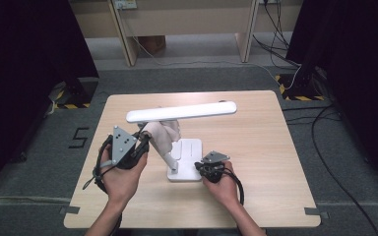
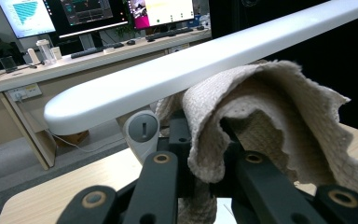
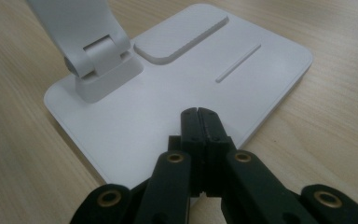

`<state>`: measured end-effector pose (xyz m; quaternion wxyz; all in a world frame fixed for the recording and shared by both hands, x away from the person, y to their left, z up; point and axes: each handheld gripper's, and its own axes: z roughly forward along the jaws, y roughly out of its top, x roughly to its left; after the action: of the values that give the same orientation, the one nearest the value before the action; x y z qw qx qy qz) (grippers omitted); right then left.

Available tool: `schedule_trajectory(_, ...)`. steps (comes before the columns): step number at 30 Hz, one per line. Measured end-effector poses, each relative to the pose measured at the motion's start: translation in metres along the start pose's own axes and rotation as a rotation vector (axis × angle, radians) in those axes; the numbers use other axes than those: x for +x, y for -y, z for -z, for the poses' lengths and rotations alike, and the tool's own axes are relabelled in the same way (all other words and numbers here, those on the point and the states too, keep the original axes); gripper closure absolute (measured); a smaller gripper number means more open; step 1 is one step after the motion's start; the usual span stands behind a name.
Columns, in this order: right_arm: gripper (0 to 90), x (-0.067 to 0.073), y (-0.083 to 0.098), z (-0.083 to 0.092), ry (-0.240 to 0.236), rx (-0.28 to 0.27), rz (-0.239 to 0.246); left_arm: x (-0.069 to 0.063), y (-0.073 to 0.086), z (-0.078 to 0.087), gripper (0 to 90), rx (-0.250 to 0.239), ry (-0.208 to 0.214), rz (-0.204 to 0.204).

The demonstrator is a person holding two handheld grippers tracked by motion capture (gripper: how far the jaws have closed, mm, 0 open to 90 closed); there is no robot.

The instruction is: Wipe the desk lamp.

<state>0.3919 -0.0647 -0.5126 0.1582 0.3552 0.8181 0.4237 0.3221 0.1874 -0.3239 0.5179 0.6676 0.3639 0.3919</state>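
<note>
left gripper view: left gripper (image 2: 200, 154) clenched on nubby beige cloth (image 2: 261, 121) beneath smooth white lamp bar (image 2: 191, 70)

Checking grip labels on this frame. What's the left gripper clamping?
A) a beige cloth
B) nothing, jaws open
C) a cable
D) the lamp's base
A: in the left gripper view the left gripper has its jaws shut on a beige cloth, which drapes over them just under the white lamp head; the high view shows the same cloth at that gripper's tip.
</note>
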Motion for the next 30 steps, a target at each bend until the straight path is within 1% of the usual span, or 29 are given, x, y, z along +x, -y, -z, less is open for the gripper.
schedule_trajectory(9,90.0,0.0,0.0,0.0,0.001,0.0,-0.001,0.004,-0.001,0.0,82.3,-0.004,0.014,0.027)
schedule_trajectory(19,90.0,0.0,0.0,0.0,0.0,0.0,-0.001,-0.006,-0.004,-0.006,82.3,-0.01,0.029,-0.002)
schedule_trajectory(30,90.0,0.0,0.0,0.0,0.0,0.0,-0.001,-0.017,-0.008,-0.015,82.3,-0.019,0.053,-0.008)
